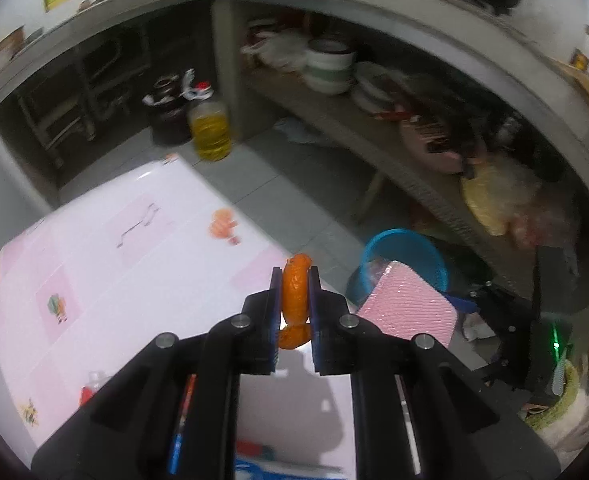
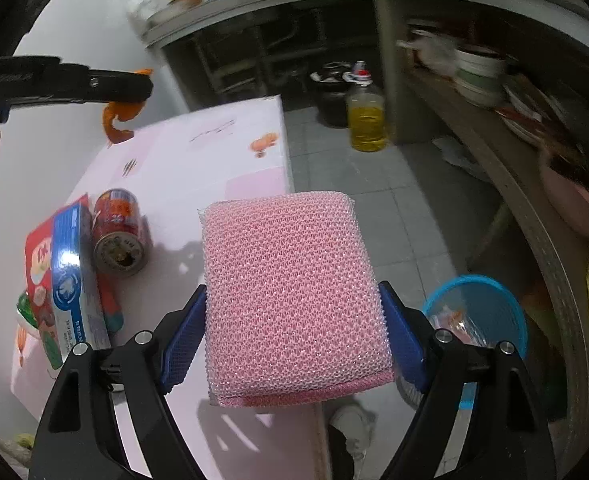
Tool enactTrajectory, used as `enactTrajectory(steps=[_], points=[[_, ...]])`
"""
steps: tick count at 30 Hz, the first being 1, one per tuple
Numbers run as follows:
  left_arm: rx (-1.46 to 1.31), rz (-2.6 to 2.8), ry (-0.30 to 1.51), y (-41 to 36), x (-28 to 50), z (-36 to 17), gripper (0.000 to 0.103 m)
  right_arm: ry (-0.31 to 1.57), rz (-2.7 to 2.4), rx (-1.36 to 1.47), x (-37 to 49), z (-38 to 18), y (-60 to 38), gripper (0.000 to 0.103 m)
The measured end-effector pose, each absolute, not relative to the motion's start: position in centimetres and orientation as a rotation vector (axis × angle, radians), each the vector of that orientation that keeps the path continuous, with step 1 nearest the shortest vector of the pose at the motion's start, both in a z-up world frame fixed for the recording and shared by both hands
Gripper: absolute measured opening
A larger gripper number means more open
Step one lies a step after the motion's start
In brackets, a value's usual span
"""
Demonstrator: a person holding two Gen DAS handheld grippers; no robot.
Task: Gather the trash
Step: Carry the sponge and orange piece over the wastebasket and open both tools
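Observation:
A curl of orange peel is pinched between the pads of my left gripper, which is shut on it above the edge of the pink-patterned table. In the right wrist view that left gripper hangs at the upper left with the orange peel dangling under it. My right gripper stands wide with its blue pads pressed on both sides of a pink mesh sponge. The sponge sits near a blue mesh bin on the floor, also seen as the blue bin.
On the table lie a red drink can on its side and a red-and-blue carton. A bottle of yellow oil and a dark pot stand on the tiled floor. A low shelf crowded with bowls runs along the right.

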State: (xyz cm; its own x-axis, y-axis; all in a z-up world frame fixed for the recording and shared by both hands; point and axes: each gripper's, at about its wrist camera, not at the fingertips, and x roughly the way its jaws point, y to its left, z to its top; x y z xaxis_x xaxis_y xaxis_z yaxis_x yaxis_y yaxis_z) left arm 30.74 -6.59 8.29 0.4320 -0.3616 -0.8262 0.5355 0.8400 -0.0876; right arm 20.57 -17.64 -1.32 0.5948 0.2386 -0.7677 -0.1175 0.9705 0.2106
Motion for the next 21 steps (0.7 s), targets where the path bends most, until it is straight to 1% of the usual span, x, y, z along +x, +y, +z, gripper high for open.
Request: enactTrajectory(steps=[6, 10, 16, 21], points=[[0.226, -0.685, 0.971, -13.1, 29.2, 7.9, 0.010, 0.908, 0.090, 0.289, 17.6, -1.8, -23.4, 0.080], [0.240, -0.764, 1.005, -17.6, 28.7, 6.7, 0.010, 0.915, -0.023, 0.412, 15.3, -3.1, -28.3, 0.080], [0.266, -0.842, 1.131, -25.1, 28.5, 2.4, 0.010, 0.928, -0.249, 0.683, 10.3, -6.8, -37.2, 0.080], [0.285, -0.846, 1.258, -29.8, 29.0, -2.5, 0.011, 0.944, -0.345, 0.810, 7.4, -10.1, -40.9, 0.080]])
